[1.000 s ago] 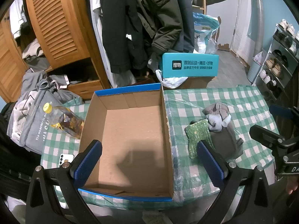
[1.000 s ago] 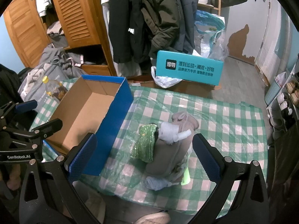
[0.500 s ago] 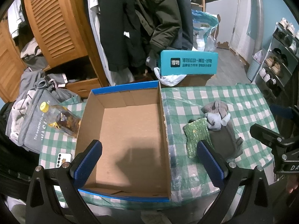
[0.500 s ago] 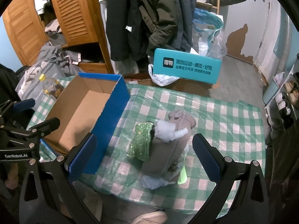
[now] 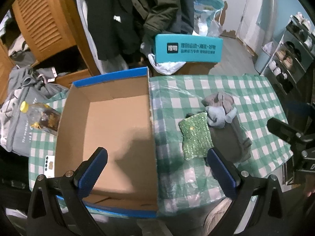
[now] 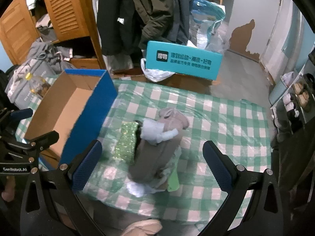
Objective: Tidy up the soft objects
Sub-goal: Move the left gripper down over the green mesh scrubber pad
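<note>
A pile of soft items lies on the green checked tablecloth [image 6: 226, 118]: a green glittery cloth [image 6: 126, 143] [image 5: 195, 135], a large grey-brown garment [image 6: 155, 157] [image 5: 230, 137], a pale blue-grey bundle [image 6: 155, 131] [image 5: 217, 116] and a tan bundle [image 6: 173, 116] [image 5: 220, 100]. An open, empty cardboard box with blue edges [image 5: 118, 125] [image 6: 65, 106] stands left of the pile. My right gripper [image 6: 151, 167] is open above the near end of the pile. My left gripper [image 5: 157, 169] is open above the box's right wall.
A bottle with a yellow cap [image 5: 39, 116] and a phone [image 5: 49, 163] lie left of the box. A teal box [image 6: 183, 61] stands beyond the table. Hanging coats [image 6: 149, 9], a wooden wardrobe [image 5: 45, 19], a grey bag [image 5: 17, 118] and a shoe rack [image 5: 291, 55] surround the table.
Both grippers have moved forward and lower toward the table. The box and the pile appear larger. Nothing on the table has moved.
</note>
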Tool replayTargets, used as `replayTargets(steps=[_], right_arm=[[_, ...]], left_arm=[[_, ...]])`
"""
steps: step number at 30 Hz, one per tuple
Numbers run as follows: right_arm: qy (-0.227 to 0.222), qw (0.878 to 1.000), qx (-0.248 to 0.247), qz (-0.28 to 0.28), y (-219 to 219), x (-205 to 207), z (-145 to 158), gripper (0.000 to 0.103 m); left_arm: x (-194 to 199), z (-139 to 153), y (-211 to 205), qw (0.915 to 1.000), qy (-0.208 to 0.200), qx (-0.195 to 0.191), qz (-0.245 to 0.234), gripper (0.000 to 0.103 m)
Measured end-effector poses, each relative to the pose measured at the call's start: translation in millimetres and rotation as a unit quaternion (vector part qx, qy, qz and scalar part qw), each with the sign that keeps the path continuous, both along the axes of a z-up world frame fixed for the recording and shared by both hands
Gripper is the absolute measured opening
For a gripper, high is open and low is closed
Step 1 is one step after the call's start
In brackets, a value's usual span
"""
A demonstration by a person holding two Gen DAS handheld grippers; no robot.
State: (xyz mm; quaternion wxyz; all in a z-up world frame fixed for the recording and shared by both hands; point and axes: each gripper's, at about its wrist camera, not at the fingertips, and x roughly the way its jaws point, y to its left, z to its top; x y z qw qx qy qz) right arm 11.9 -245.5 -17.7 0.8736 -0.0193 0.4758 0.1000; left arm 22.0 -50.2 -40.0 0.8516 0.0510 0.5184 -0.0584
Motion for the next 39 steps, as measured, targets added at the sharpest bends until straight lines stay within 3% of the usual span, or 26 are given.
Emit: replayTargets(steps=[15,23,28,39], right_arm=[[0.06,0.998,0.02,-0.006,-25.1,39.6,-8.0,0.101],[0.115,0.993,0.015,-0.018,-32.1,67.2,-35.3,0.101],[0.141,0.989,0.017,-0.029,-35.8,75.8,-52.3,0.096],[0.172,0.984,0.019,-0.042,-33.9,90.8,-76.8,0.093]], left_arm=[[38.6,-36.5,-41.5,0.9971,0.07,0.015,-0.024,0.102],[59.3,-63.7,-59.2,0.9937,0.109,-0.002,-0.024,0.102],[68.4,-75.7,-68.0,0.9925,0.12,0.0,-0.023,0.102],[86.6,-96.0,-74.6,0.9899,0.141,-0.006,-0.014,0.102]])
